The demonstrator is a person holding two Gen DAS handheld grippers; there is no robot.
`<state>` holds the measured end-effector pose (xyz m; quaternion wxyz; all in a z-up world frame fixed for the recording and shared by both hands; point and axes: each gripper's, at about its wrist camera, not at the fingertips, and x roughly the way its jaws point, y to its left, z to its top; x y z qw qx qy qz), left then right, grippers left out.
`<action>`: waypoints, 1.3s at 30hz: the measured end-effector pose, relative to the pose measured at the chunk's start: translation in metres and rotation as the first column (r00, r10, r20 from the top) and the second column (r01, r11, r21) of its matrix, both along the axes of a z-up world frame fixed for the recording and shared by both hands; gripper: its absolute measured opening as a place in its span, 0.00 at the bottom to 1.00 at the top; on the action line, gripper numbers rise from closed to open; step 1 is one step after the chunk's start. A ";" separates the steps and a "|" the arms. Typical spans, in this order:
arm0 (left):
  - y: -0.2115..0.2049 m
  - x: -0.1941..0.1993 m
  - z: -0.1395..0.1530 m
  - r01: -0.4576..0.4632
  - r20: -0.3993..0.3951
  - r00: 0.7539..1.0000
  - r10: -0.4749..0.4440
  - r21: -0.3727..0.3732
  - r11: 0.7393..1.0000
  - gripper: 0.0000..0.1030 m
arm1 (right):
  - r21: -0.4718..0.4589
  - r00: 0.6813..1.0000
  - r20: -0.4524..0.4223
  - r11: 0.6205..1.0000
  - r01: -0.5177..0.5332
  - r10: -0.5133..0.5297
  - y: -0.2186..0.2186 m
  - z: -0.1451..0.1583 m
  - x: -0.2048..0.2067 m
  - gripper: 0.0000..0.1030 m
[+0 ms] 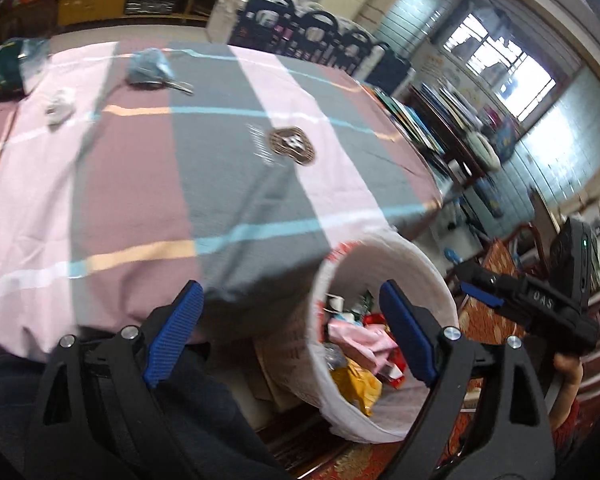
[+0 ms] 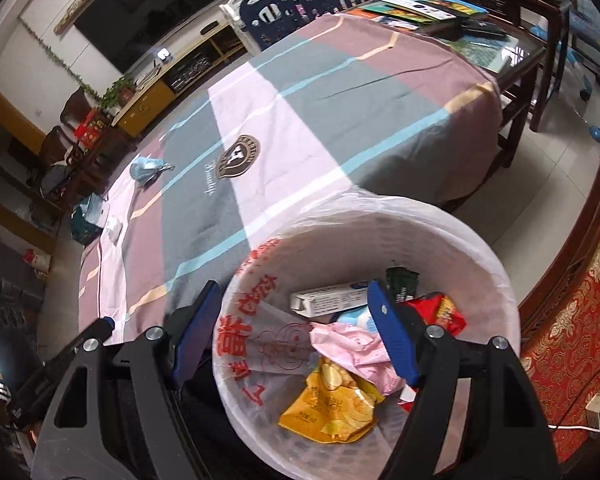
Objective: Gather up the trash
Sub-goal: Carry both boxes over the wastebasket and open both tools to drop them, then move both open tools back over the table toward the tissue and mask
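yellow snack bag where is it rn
In the right wrist view the yellow snack bag lies inside the white-lined trash bin, on the near side, just below the pink wrapper and under the open right gripper.

Table under striped cloth (image 2: 340,92) with crest logo (image 2: 237,157); blue crumpled bag (image 2: 146,169), white wad (image 2: 113,229), books (image 2: 420,10) lie on it.

One bin (image 2: 496,276), two table scraps (image 2: 146,168) (image 2: 114,229)

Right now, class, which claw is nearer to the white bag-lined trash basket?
Right. The right claw hangs open directly above the white bag-lined trash basket, over its wrappers. The left claw, also open, sits off the basket's side by the striped tablecloth.
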<state>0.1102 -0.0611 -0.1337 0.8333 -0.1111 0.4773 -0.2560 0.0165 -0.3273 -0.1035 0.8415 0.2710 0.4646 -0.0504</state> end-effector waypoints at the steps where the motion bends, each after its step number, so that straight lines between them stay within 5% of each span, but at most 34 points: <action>1: 0.008 0.002 0.001 -0.022 0.002 1.000 0.022 -0.001 1.000 0.87 | -0.001 1.000 0.000 1.000 -0.009 0.009 0.004 0.001 0.003 0.72; 16: 0.086 0.018 0.000 -0.226 0.022 0.974 0.226 0.013 0.974 0.87 | -0.025 0.995 -0.009 0.994 -0.102 0.102 0.049 0.003 0.024 0.72; 39: 0.095 0.016 -0.007 -0.253 0.013 0.967 0.253 0.007 0.967 0.87 | -0.027 0.992 -0.022 0.992 -0.124 0.124 0.061 -0.002 0.027 0.72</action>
